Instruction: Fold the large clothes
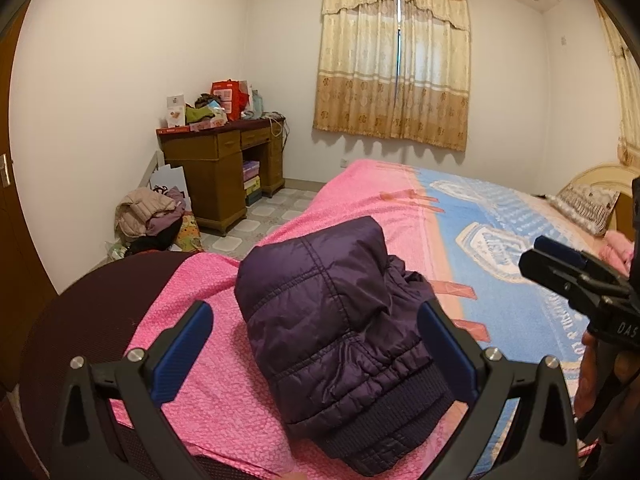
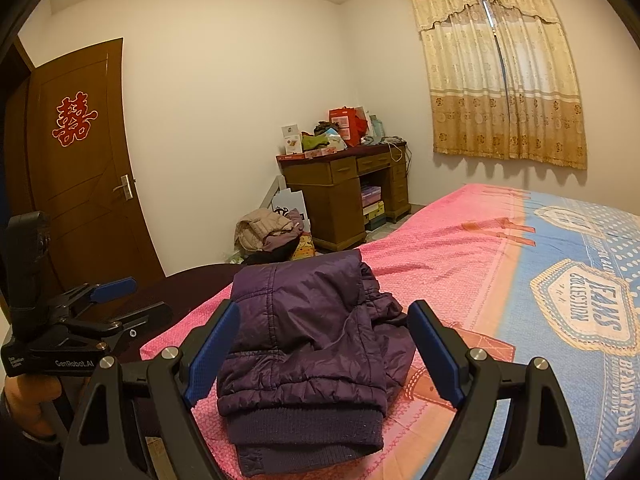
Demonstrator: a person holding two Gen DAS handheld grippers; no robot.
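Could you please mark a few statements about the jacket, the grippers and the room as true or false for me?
1. The purple jacket lies folded in a compact bundle on the bed. True.
2. The right gripper is clamped on the jacket. False: its jaws stand wide open on either side of the bundle, not pressing it.
3. The left gripper has open jaws. True.
4. The curtains are drawn fully aside. False: they hang closed over the window, with only a thin slit of light.
5. The desk top is bare. False: boxes, bags and other things are piled on it.
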